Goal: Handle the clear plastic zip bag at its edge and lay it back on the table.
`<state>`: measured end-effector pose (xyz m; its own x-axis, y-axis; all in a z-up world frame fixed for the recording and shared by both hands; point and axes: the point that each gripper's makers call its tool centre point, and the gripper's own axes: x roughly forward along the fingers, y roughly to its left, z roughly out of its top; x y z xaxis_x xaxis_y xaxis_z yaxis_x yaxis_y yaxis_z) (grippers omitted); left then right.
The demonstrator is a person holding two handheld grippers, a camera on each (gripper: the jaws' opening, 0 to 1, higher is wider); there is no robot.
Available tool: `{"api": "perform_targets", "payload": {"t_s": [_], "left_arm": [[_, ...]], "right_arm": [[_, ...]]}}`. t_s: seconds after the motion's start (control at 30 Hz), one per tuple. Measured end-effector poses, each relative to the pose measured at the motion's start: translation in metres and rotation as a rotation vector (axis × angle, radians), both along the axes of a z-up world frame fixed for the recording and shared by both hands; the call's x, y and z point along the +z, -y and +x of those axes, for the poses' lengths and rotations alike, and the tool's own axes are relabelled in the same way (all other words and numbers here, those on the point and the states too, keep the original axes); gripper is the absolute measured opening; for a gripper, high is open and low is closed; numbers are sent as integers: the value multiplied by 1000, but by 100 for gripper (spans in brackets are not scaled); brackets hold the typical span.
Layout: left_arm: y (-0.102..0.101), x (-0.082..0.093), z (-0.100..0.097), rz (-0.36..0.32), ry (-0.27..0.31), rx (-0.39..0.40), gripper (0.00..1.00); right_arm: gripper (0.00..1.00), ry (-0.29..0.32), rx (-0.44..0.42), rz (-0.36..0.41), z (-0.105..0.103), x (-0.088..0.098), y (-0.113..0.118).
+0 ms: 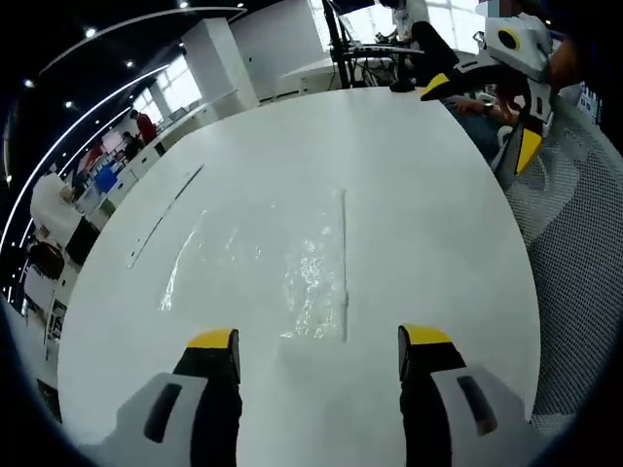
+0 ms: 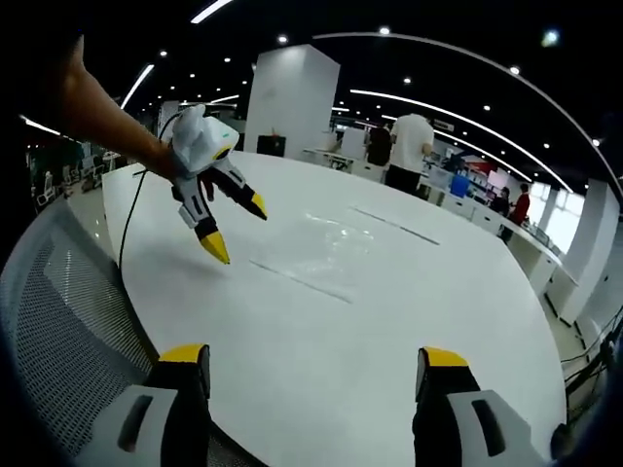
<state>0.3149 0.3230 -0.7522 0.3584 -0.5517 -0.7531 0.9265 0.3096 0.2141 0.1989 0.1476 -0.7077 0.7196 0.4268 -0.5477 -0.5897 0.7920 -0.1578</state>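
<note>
Left gripper view, nearest first: left gripper (image 1: 318,352) at 6 o'clock, jaws spread wide, yellow tips apart, nothing between them, poised above the white table (image 1: 438,243). Just beyond the tips, toward 12 o'clock, the clear plastic zip bag (image 1: 258,268) lying flat on the tabletop, wrinkled and glinting, its straight zip edge running along the side at 3 o'clock. Not touched by either gripper. Further on, at 10 o'clock, a thin line on the tabletop (image 1: 165,214), nature hard to tell. At 1 o'clock, past the table's rim, the right gripper (image 1: 487,122) held in the air, jaws parted wide, yellow tips well apart, empty. Grey mesh chair (image 1: 574,243) at 3 o'clock beside the table. Far back, a person in white (image 1: 414,15) at 12 o'clock.

Right gripper view, nearest first: right gripper (image 2: 316,358) at 6 o'clock, jaws wide, holding nothing, above the table edge (image 2: 195,370). Mesh chair (image 2: 68,311) at 8 o'clock. At 10 o'clock, the left gripper (image 2: 238,229) on a bare forearm (image 2: 97,107), jaws splayed open over the table. Beyond it, near centre, the bag (image 2: 336,243) flat on the tabletop. Farthest, a white pillar (image 2: 292,97) at 12 o'clock.
</note>
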Motion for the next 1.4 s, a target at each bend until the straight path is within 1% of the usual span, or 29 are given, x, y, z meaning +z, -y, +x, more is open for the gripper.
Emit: {"api": "perform_targets", "payload": {"t_s": [0.13,0.3,0.4,0.43,0.53,0.63,0.7,0.77,0.83,0.9,0.97,1.03,1.07,1.23,1.4], "left_arm": [[2,-2,0,20,-10,-29,58],[7,-3,0,28,-28,-57,49],[11,-7,2,38,-47,-71,43],[11,-7,2,39,-50,-72,41],[14,-11,3,50,-63,-81,39],[16,-13,2,57,-88,-88,32],[16,-17,4,64,-107,-88,29],[15,-20,1,72,-118,-88,25],[14,-22,4,82,-119,-91,23],[13,-25,7,80,-135,-84,20],[15,-23,7,73,-134,-85,19],[16,-25,5,58,-170,-73,17],[17,-26,2,44,-204,-57,16],[15,-26,6,29,-202,-58,15],[16,-27,10,2,-223,-32,14]], "right_arm": [[83,1,-5,-6,0,0,1],[82,3,-8,-3,1,1,2],[82,2,-8,-3,1,0,2],[82,2,-8,-3,1,0,2],[82,0,-9,-6,1,0,3],[81,2,-5,-15,1,0,3],[81,1,-8,-14,1,-1,3],[81,2,-15,-12,1,0,4],[80,2,-18,-12,2,-1,5],[80,2,-22,-13,2,-1,6],[80,1,-24,-12,2,-1,6],[79,1,-26,-12,2,-1,7],[79,1,-27,-13,2,-1,7],[78,0,-30,-12,2,-2,8],[76,-1,-28,-13,2,-2,7]]}}
